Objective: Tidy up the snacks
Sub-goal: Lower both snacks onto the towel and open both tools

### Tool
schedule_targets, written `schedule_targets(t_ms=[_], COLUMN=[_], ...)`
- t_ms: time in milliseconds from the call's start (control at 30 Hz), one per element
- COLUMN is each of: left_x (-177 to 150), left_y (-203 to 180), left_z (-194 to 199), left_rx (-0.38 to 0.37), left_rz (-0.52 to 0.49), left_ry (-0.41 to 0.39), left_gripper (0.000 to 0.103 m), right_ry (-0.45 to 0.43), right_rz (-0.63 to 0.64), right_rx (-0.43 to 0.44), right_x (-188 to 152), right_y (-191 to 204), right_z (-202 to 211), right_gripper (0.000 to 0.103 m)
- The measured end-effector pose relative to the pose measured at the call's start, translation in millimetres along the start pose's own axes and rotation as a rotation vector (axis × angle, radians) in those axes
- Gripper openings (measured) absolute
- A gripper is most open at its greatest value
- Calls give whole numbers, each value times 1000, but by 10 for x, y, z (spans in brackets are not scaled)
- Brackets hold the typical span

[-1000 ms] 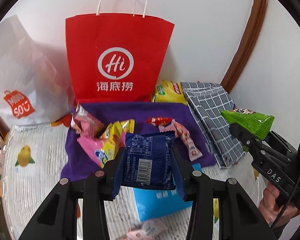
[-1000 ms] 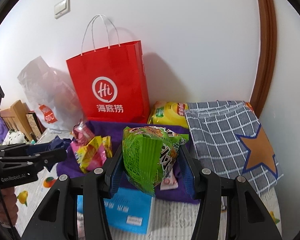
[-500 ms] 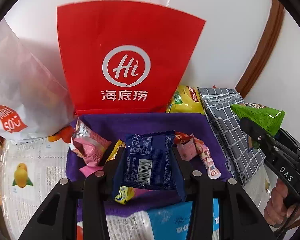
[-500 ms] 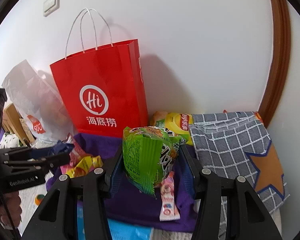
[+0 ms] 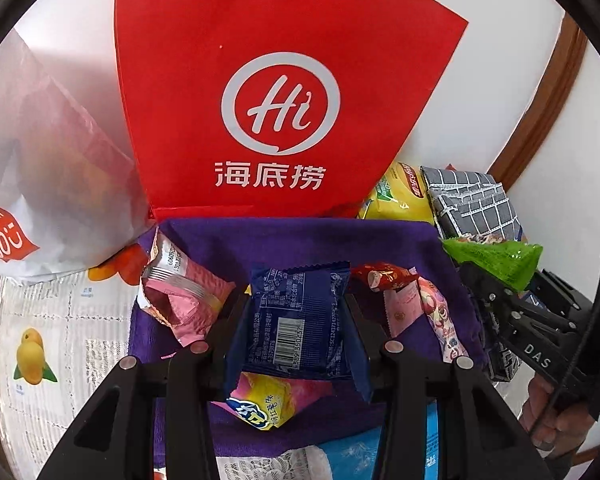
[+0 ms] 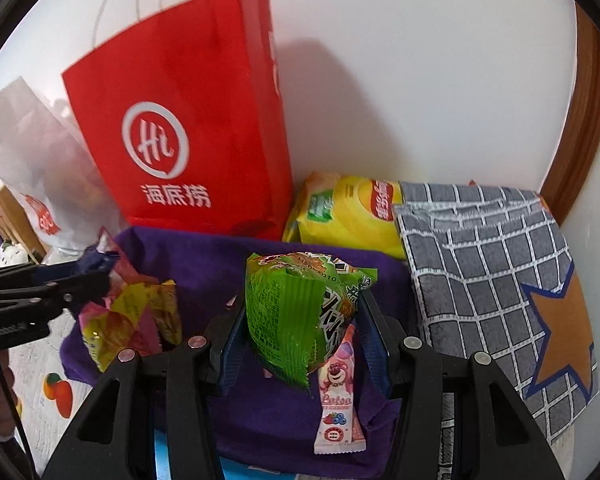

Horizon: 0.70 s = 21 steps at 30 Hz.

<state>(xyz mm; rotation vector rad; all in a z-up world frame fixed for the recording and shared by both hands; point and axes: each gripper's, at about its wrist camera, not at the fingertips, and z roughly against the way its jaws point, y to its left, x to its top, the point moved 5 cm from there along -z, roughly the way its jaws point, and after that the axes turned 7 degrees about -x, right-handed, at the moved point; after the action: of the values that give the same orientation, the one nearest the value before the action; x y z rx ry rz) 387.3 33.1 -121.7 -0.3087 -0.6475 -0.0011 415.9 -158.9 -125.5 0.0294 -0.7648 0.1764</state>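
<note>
The left gripper (image 5: 298,320) had its fingers clamped on a dark blue snack packet (image 5: 298,312), barcode side up, held above the purple cloth (image 5: 300,236). Beside it, the right gripper (image 6: 300,328) pinched a green snack bag (image 6: 292,312) over the same cloth. On the cloth lay a yellow-and-pink packet (image 5: 264,402) just under the blue one, a torn pink wrapper (image 5: 180,296) to the left, and a pink strawberry-bear stick (image 6: 338,392) below the green bag. Further back, a yellow chip bag (image 6: 348,212) sat against a grey checked pouch (image 6: 488,264), and a red paper bag (image 5: 276,92) stood at the wall beside a white plastic bag (image 5: 40,160).
</note>
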Motion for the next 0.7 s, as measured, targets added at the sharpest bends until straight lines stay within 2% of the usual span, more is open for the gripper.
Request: schedule_targets(t_ms=[367, 700], left_x=[-5, -38], left_y=[90, 190], left_z=[-40, -188], left_rx=[3, 24], left_rz=[25, 53], left_ry=[13, 59], left_gripper=[41, 41], right_ry=[60, 102], right_rz=[28, 42], right_rx=[-11, -21], right_x=[-90, -148], right_y=[69, 87], right_z=[-195, -273], right_gripper=[51, 51])
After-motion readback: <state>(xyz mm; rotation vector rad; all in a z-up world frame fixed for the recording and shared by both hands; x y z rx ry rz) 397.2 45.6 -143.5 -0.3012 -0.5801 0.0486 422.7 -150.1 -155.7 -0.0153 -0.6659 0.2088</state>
